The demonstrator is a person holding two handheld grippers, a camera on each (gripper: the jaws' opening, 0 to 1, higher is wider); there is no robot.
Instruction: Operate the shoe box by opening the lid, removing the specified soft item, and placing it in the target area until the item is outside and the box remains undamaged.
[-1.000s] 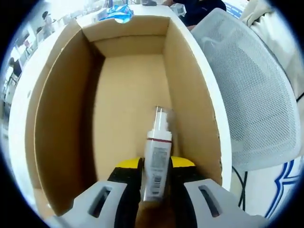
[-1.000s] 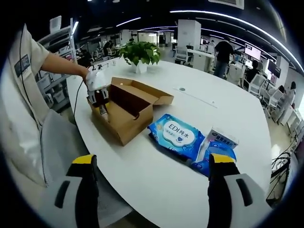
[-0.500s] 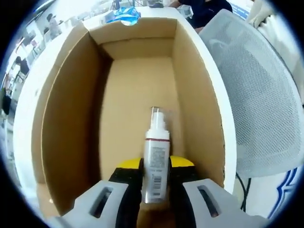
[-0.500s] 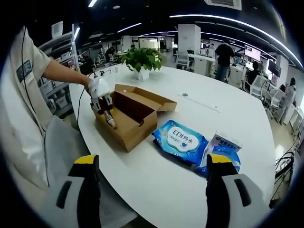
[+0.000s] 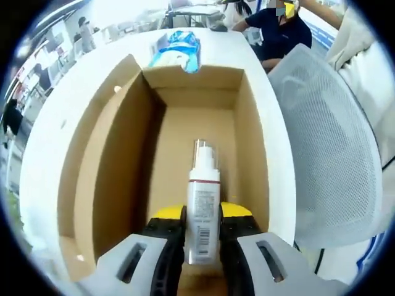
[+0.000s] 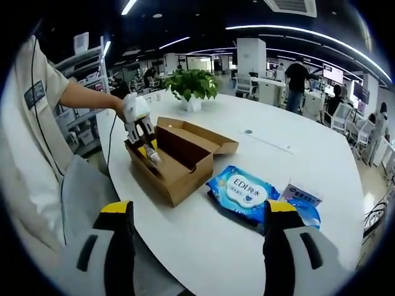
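White table (image 6: 259, 259); bottle (image 5: 203, 209) apparently clamped between left gripper (image 5: 203, 216) fingers.

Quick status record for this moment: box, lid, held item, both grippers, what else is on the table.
box: cardboard shoe box on white table
lid: open
held item: white spray bottle, above the box floor
left gripper: shut on the bottle
right gripper: open, holding nothing, away from the box
other items: blue wipes pack, potted plant
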